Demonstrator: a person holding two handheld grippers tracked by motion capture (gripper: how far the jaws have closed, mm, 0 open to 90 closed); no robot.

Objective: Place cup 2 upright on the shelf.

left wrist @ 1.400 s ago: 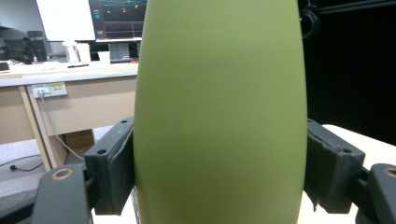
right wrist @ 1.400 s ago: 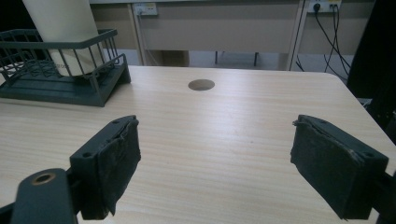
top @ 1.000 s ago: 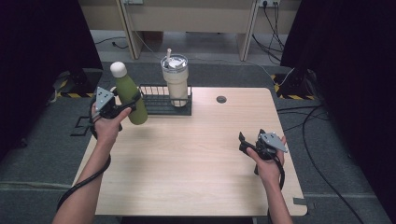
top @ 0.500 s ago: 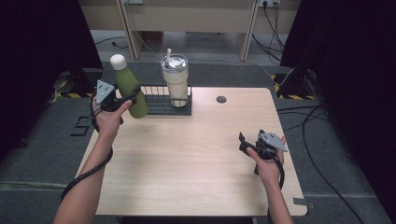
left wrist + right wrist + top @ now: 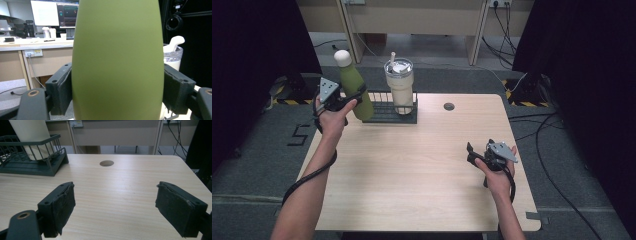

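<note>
An olive-green bottle with a white cap is held off the table, tilted, at the left end of a dark wire rack. My left gripper is shut on the bottle's body; in the left gripper view the green bottle sits squeezed between both pads. A cream tumbler with a clear lid and straw stands in the rack's right half, and its lid peeks out beside the bottle. My right gripper hovers low over the table's right side, open, with nothing between its pads.
The wooden table has a round cable hole near its back edge. Desks with cables stand beyond the table; black curtains flank both sides. The rack and tumbler base lie far left of my right gripper.
My left gripper has carried the green bottle a little farther back and up at the rack's left end. The right gripper has stayed still.
</note>
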